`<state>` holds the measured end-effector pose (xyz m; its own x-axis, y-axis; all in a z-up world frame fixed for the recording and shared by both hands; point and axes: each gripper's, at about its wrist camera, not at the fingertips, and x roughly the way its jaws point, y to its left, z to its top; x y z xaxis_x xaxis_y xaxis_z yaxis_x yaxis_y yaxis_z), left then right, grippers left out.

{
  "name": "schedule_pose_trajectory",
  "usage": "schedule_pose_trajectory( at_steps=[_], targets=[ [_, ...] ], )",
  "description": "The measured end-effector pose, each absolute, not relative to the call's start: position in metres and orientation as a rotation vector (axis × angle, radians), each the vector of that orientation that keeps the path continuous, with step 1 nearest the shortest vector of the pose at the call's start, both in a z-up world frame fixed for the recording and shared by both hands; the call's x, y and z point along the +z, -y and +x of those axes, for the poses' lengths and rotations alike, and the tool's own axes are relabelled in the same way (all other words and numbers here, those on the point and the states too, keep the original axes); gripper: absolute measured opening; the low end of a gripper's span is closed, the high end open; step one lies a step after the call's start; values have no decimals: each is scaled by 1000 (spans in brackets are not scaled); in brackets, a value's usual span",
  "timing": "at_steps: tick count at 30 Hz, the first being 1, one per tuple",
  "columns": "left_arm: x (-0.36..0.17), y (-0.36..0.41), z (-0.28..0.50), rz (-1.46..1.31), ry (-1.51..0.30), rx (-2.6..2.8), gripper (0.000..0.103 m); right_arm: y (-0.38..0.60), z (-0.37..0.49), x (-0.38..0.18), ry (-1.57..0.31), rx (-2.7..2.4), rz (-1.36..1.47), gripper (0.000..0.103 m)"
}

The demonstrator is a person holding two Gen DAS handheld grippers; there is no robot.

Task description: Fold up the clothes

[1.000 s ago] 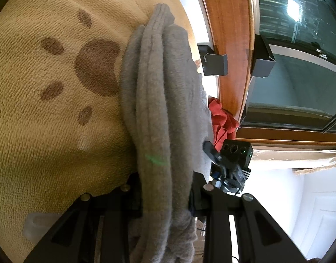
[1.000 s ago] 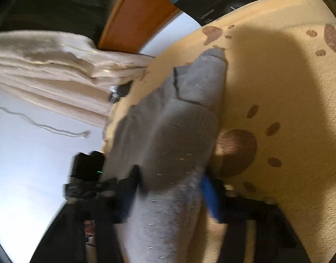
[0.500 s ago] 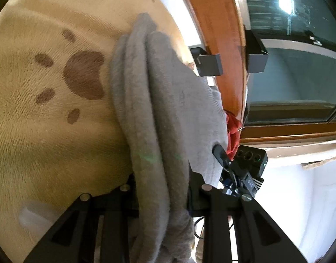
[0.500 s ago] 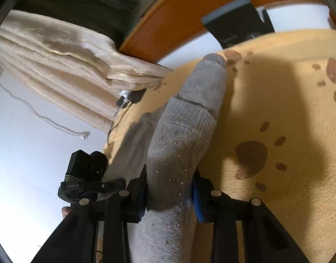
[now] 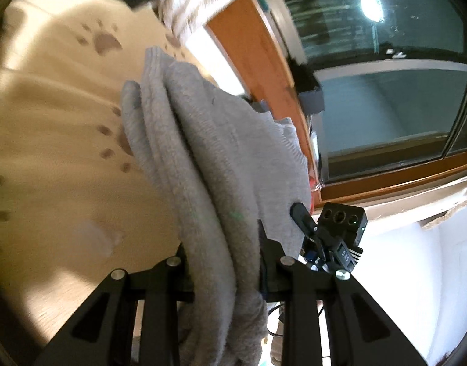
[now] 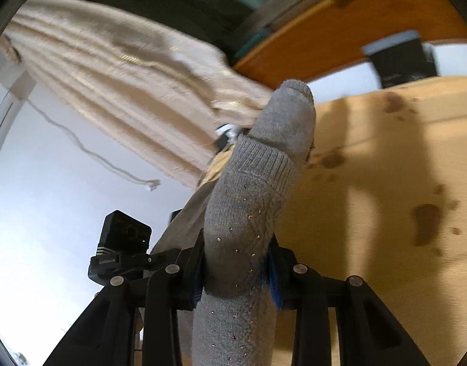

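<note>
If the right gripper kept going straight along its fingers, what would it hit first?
Probably the beige curtain, just past the tip of the grey knitted garment that the right gripper clamps; depth is unclear.

The sweater [image 5: 221,158] is grey knit, its sleeve [image 6: 248,213] dotted with tiny studs, over a tan blanket [image 5: 50,152] printed with brown paw marks, beside a cream striped curtain [image 6: 117,85].
</note>
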<state>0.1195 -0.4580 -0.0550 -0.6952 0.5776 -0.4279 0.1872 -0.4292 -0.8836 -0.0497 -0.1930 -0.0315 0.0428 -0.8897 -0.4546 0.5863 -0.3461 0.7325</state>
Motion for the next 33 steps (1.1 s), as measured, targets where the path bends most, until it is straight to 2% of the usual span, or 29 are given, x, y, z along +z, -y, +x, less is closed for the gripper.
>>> schedule_pose_trajectory(
  at_steps=[9,15,19,27,33],
  targets=[
    [-8,545,239,-986,1563,2469,30,317,6,-17,331,-1361,1097,35],
    [-2,589,310,-927,1665,2591,31,398,50,-22,284,-1227,1107,35],
    [-27,609,338,-924,1774,2585,31,437,72,-36,234,-1198,1136,35],
    [-98,624,355,-884,1935,2476,32,456,73,-81,143,-1214,1189,36],
    [-130,631,371,-778,1966,2386,40,458,73,-83,92,-1228,1160,37]
  ],
)
